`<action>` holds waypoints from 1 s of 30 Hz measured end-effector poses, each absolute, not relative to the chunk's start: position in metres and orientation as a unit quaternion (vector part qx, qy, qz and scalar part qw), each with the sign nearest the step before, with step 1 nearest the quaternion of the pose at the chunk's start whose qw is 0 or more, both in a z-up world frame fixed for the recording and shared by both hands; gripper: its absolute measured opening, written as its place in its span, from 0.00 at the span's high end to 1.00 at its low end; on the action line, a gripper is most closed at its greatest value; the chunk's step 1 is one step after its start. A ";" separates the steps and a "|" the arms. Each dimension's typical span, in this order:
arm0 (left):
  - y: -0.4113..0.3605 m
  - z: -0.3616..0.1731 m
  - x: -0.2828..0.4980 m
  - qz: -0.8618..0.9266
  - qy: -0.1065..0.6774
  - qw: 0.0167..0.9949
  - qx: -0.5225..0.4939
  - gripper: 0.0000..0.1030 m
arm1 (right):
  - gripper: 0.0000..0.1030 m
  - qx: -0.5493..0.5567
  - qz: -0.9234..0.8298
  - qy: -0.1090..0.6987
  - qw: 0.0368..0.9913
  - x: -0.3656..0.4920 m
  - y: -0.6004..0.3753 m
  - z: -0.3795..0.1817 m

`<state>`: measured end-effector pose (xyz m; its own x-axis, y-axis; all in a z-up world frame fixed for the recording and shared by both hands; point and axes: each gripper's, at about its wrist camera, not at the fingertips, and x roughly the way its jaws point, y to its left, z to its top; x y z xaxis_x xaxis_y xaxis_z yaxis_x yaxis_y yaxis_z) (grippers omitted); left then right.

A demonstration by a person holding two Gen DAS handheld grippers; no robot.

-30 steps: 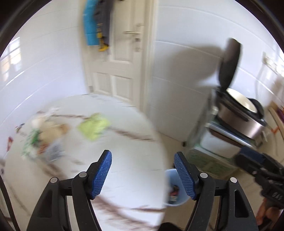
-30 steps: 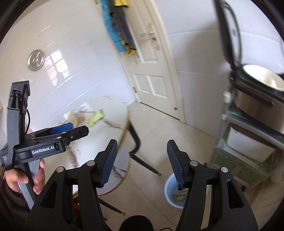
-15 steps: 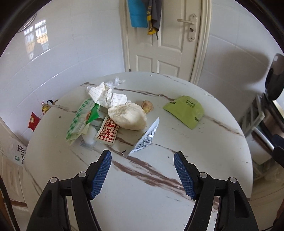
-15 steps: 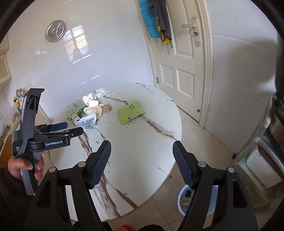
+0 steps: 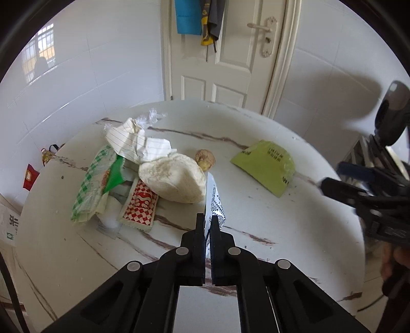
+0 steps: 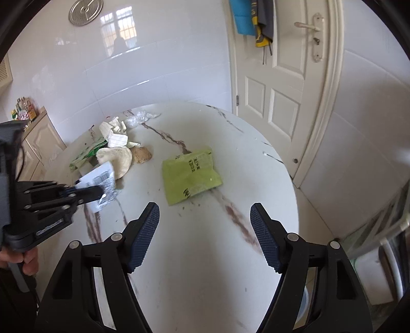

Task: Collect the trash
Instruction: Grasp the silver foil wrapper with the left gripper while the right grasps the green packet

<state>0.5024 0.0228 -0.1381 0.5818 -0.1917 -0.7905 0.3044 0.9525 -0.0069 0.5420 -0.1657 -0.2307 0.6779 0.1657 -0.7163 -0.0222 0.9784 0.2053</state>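
A pile of trash lies on the round marble table (image 5: 256, 205): lined paper (image 5: 133, 143), a green checked bag (image 5: 94, 184), a red checked box (image 5: 139, 205), a pale flatbread (image 5: 174, 179), a brown lump (image 5: 205, 158). A green packet (image 5: 266, 166) lies apart to the right and also shows in the right wrist view (image 6: 191, 174). My left gripper (image 5: 208, 222) is shut on a white printed wrapper (image 5: 214, 202), which also shows in the right wrist view (image 6: 101, 179). My right gripper (image 6: 205, 230) is open and empty above the table, near the green packet.
A white door (image 5: 230, 64) with hanging clothes (image 5: 197, 20) stands behind the table. Tiled walls surround it. A cabinet (image 6: 38, 143) stands at the left. A blue bin (image 6: 305, 299) peeks out on the floor under the table's right edge.
My left gripper has closed on the white wrapper at the pile's front edge. My right gripper has moved in over the table toward the green packet, still open.
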 end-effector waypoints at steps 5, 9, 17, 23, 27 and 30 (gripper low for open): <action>0.043 -0.126 0.494 -0.145 0.425 0.892 0.045 1.00 | 0.29 0.089 0.068 0.416 0.903 0.583 -0.165 -0.239; 0.055 -0.125 0.493 -0.137 0.427 0.893 0.042 1.00 | 0.28 0.092 0.078 0.435 0.892 0.616 -0.163 -0.252; 0.059 -0.122 0.491 -0.131 0.435 0.890 0.038 1.00 | 0.76 0.069 0.098 0.446 0.887 0.627 -0.149 -0.261; 0.048 -0.114 0.483 -0.134 0.433 0.890 0.039 1.00 | 0.96 0.051 0.113 0.422 0.898 0.595 -0.148 -0.247; 0.035 -0.104 0.467 -0.147 0.427 0.891 0.045 1.00 | 0.96 0.068 0.127 0.404 0.903 0.563 -0.153 -0.234; 0.020 -0.096 0.451 -0.162 0.422 0.891 0.048 1.00 | 0.96 0.088 0.130 0.383 0.910 0.528 -0.162 -0.222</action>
